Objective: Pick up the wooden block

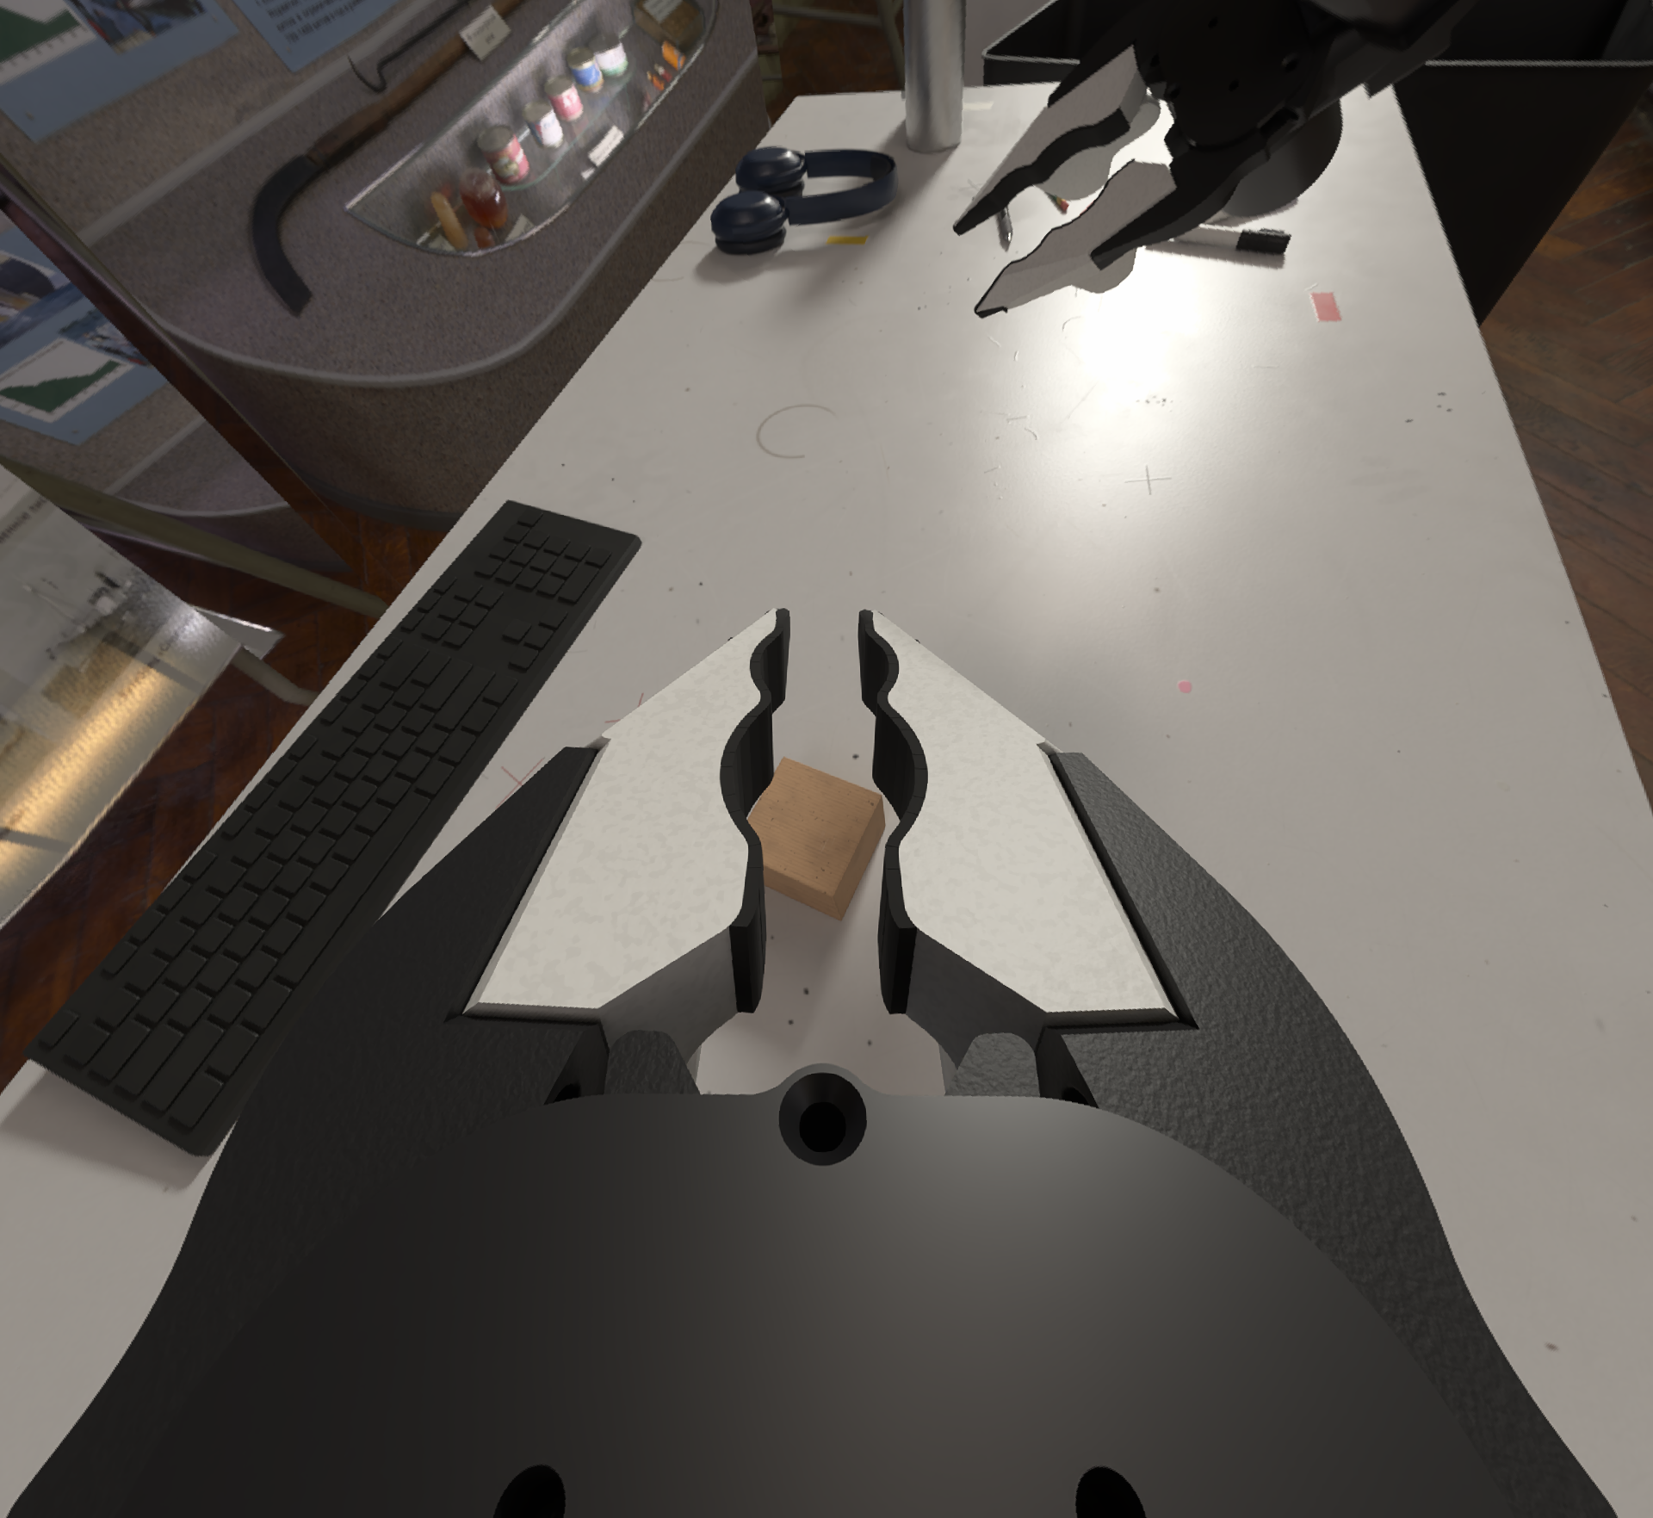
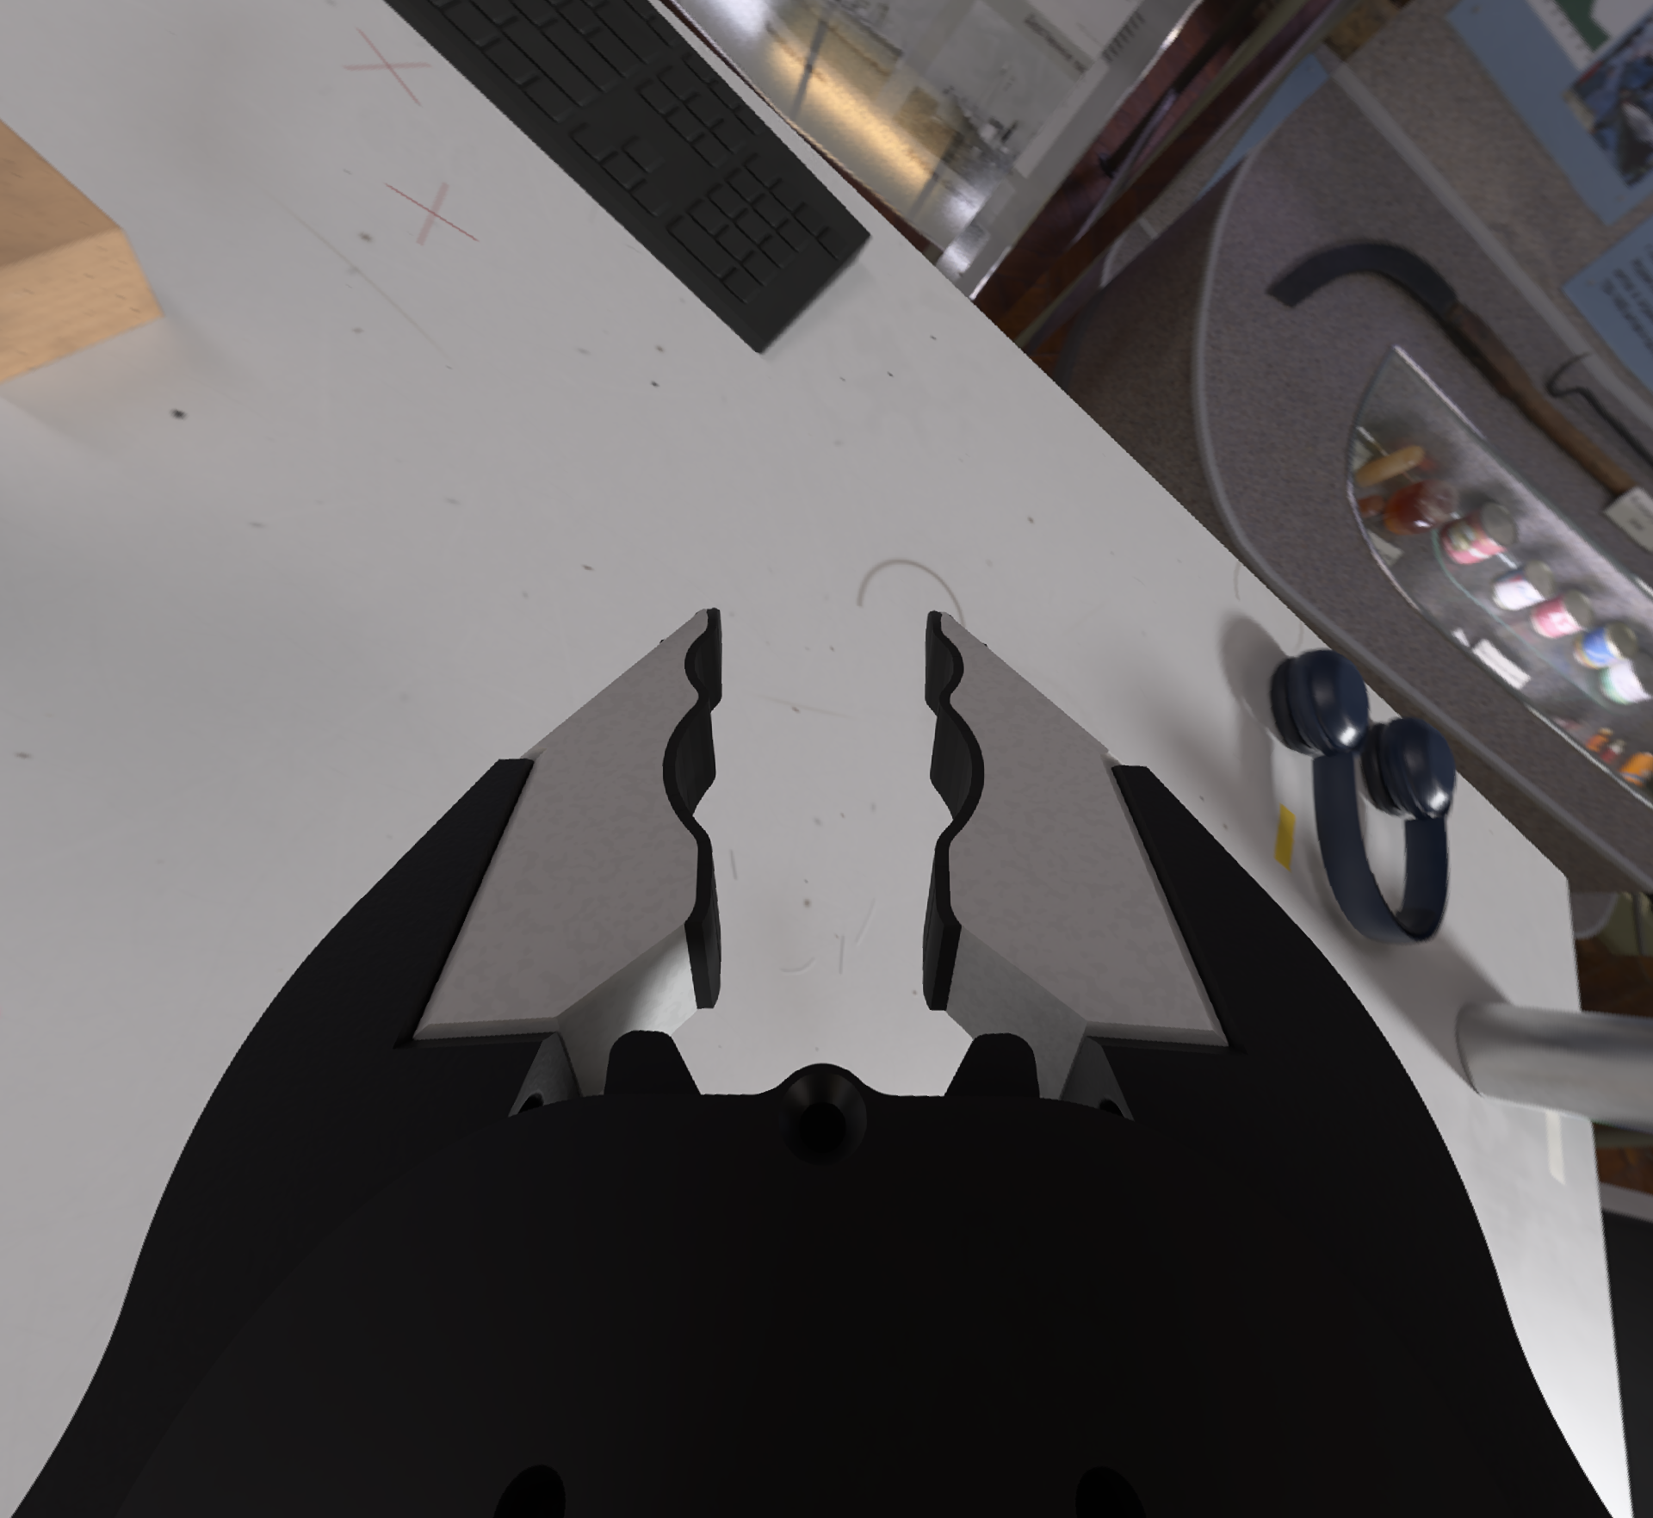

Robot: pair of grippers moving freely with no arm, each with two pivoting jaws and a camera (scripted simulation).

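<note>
The wooden block [image 1: 818, 835] is a small tan square slab lying flat on the white table [image 1: 1118, 580]. My left gripper [image 1: 823, 625] hovers above it with its jaws a narrow gap apart. The block shows through that gap, its left corner hidden by the left finger [image 1: 644, 831]. Nothing is held. In the right wrist view the block [image 2: 54, 258] sits at the far left edge, cut off by the frame. My right gripper [image 2: 823, 625] is open and empty over bare table, far from the block. It also shows in the left wrist view [image 1: 970, 267], raised at the back right.
A black keyboard [image 1: 340, 804] lies along the table's left edge. Dark blue headphones [image 1: 796, 196], a steel bottle [image 1: 935, 17] and a marker [image 1: 1252, 240] are at the far end. A black bin [image 1: 1521, 88] stands past the right edge.
</note>
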